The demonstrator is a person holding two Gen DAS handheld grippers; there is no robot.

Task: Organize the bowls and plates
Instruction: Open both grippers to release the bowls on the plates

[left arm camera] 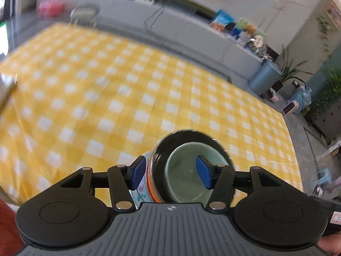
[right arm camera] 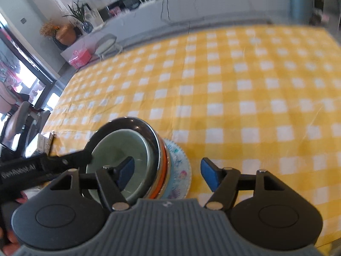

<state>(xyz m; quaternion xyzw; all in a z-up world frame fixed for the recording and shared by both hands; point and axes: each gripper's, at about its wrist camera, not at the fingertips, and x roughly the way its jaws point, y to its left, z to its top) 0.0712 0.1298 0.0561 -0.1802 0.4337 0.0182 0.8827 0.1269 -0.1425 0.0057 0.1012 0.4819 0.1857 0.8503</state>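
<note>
A stack of dishes stands on the yellow checked tablecloth [left arm camera: 106, 85]: a pale green bowl [left arm camera: 183, 170] inside a black bowl [left arm camera: 168, 143], on an orange-rimmed plate [left arm camera: 151, 183] and a light blue patterned plate [left arm camera: 139, 189]. My left gripper [left arm camera: 170, 173] is open, its pads on either side of the stack's near side, one inside the green bowl. In the right wrist view the green bowl [right arm camera: 110, 151] sits in the black bowl [right arm camera: 127, 123] above the patterned plate [right arm camera: 181, 170]. My right gripper [right arm camera: 168, 173] is open, its left pad over the green bowl. The left gripper's arm [right arm camera: 53, 162] reaches in there.
A grey sofa [left arm camera: 191, 27] runs behind the table. A box or book [left arm camera: 6, 85] lies at the table's left edge, also showing in the right wrist view [right arm camera: 42, 145]. A blue stool [left arm camera: 264, 76] and plants stand beyond the right corner.
</note>
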